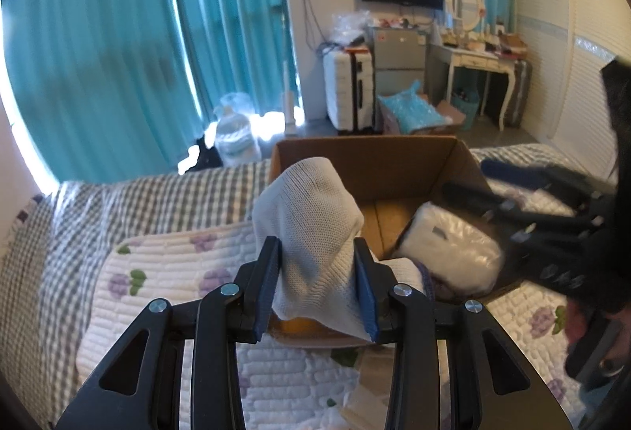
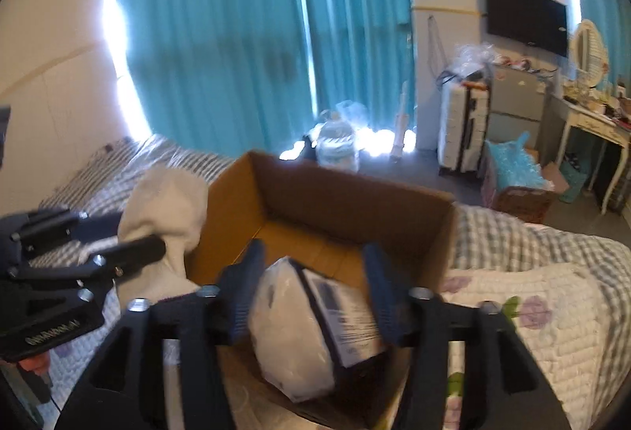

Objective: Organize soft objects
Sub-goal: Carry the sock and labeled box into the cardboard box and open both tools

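Note:
My left gripper is shut on a white knitted cloth and holds it up at the near left edge of an open cardboard box on the bed. The cloth also shows in the right wrist view, held by the left gripper. My right gripper is open, its fingers either side of a white plastic-wrapped package that lies in the box. That package shows in the left wrist view, with the right gripper above it.
The box stands on a quilted floral blanket over a grey checked bedspread. Teal curtains, a water jug, a white suitcase, a small fridge and a dressing table lie beyond the bed.

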Demonstrator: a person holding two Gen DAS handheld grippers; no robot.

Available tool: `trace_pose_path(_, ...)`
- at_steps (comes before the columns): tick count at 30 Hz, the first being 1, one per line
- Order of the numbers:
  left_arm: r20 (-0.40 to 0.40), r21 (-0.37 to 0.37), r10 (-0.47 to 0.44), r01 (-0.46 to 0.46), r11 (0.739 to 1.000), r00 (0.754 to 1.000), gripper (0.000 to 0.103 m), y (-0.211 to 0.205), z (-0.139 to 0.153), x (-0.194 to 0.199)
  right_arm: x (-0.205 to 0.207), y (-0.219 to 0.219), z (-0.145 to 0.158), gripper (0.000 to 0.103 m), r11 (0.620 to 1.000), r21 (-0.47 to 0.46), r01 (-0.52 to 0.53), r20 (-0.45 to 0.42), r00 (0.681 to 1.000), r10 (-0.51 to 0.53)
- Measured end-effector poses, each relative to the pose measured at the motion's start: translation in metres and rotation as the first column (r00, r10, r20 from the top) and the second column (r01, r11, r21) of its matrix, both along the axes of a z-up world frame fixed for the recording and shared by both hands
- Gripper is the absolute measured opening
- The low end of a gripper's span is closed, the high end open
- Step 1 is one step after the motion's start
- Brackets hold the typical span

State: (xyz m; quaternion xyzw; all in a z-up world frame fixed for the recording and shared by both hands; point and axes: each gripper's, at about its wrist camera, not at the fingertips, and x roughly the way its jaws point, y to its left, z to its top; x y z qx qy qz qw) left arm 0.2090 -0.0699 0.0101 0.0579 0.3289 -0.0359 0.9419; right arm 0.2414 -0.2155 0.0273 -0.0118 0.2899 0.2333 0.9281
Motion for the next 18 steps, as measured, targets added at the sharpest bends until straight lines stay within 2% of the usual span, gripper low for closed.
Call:
trace_pose_path(2, -0.004, -0.014, -0.008, 0.008, 1.0, 1.0, 0.041, -0.006, 0.003, 0.005, -0.004, -0.009, 0.013, 0.059, 1.0, 0.008, 0.03, 0.025, 0.999, -0.03)
trace_pose_path(5, 0.002, -0.081, -0.039, 0.039, 0.996, 0.999, 0.042, -0.008, 0.009, 0.015, -0.013, -0.02, 0.032, 0.06, 0.997, 0.023, 0.071, 0.051, 0.996, -0.072)
trace_pose_path(6, 0.003, -0.098, -0.036, 0.036, 0.994, 0.999, 0.046, -0.01, 0.011, 0.018, -0.017, -0.024, 0.038, 0.064, 0.996, 0.031, 0.08, 0.056, 0.995, -0.081)
trace_pose_path(8, 0.043, -0.12, -0.018, 0.023, 0.992, 0.999, 0.077, -0.009, 0.018, 0.014, -0.028, -0.03, 0.048, 0.072, 0.994, 0.034, 0.1, 0.071, 0.992, -0.102)
trace_pose_path(10, 0.102, -0.119, 0.002, 0.01, 0.993, 0.995, 0.089, -0.007, 0.028, 0.004, -0.039, -0.036, 0.055, 0.082, 0.994, 0.018, 0.109, 0.088, 0.99, -0.11)
trace_pose_path(13, 0.117, -0.077, 0.006, 0.003, 0.997, 0.993, 0.09, -0.007, 0.041, -0.014, -0.06, -0.042, 0.069, 0.087, 0.991, -0.011, 0.132, 0.116, 0.985, -0.13)
trace_pose_path(16, 0.145, -0.025, -0.006, 0.01, 1.0, 0.989, 0.09, -0.006, 0.056, -0.042, -0.083, -0.051, 0.085, 0.094, 0.988, -0.013, 0.155, 0.111, 0.982, -0.153)
trace_pose_path(18, 0.155, -0.002, -0.022, 0.023, 1.0, 0.988, 0.09, -0.003, 0.069, -0.064, -0.101, -0.053, 0.098, 0.094, 0.99, -0.009, 0.143, 0.097, 0.985, -0.141)
